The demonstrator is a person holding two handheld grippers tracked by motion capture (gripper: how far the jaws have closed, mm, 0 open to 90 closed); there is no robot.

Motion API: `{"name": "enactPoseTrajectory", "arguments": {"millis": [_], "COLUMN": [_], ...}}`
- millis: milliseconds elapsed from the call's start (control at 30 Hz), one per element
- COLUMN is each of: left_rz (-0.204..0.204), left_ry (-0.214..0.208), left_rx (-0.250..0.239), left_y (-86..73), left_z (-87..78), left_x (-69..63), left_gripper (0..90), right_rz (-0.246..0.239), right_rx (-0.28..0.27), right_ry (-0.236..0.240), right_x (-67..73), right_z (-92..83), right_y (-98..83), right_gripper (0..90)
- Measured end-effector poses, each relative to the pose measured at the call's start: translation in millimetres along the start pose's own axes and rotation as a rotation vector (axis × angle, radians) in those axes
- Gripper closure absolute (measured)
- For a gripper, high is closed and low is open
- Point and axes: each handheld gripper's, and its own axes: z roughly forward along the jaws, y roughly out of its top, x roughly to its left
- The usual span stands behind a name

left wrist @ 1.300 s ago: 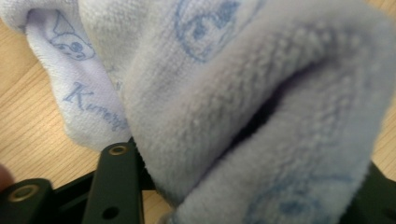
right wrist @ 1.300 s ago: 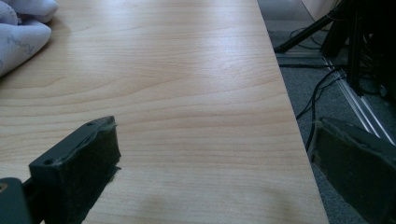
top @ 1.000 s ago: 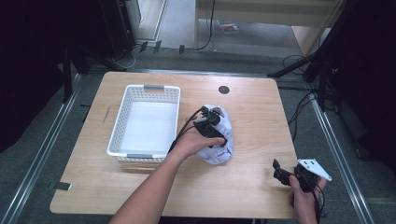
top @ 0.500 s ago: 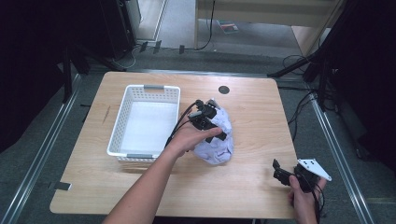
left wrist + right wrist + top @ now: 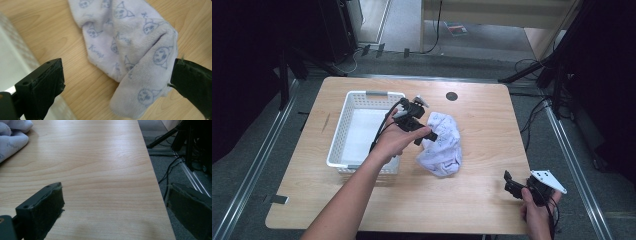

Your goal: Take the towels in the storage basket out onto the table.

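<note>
Lifting off the cloth [image 5: 441, 143], your left tool [image 5: 424, 134] now hangs above it, jaws apart, empty. The right tool [image 5: 512, 186], also apart, rests on the surface [image 5: 482, 120]. Cloth released beside the basket [image 5: 343, 134].

Both forearms bare, no sleeves. Left gripper [image 5: 418, 124]: black body, black cable looping off it, small grey plate on top; fingers [image 5: 47, 85] black, blocky, padded, with a screw hole. Right gripper [image 5: 518, 187]: black, grey three-cornered plate on top.
</note>
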Motion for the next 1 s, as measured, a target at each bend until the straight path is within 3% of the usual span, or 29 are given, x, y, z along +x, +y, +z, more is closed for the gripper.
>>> {"name": "enactPoseTrajectory", "arguments": {"millis": [233, 533, 767, 1000], "left_rz": [-0.033, -0.120, -0.189, -0.256], "left_ry": [0.017, 0.039, 0.064, 0.104], "left_rx": [-0.039, -0.107, -0.159, -0.212], "left_y": [-17.3, -53.6, -86.5, -129.1], "left_z": [-25.2, -61.0, -83.8, -99.0], "left_x": [26.5, 74.9, 107.2, 135.2], "left_gripper": [0.0, 0.0, 0.0, 0.0], "right_rz": [0.000, 0.002, 0.001, -0.004], "right_rx": [0.000, 0.002, 0.005, 0.002], "right_ry": [-0.002, -0.003, -0.010, -0.009], "right_x": [0.0, 0.1, 0.5, 0.6], "right_z": [0.0, 0.2, 0.2, 0.3], "right_y": [0.0, 0.0, 0.2, 0.1], "right_gripper": [1.2, 1.2, 1.3, 1.2]}}
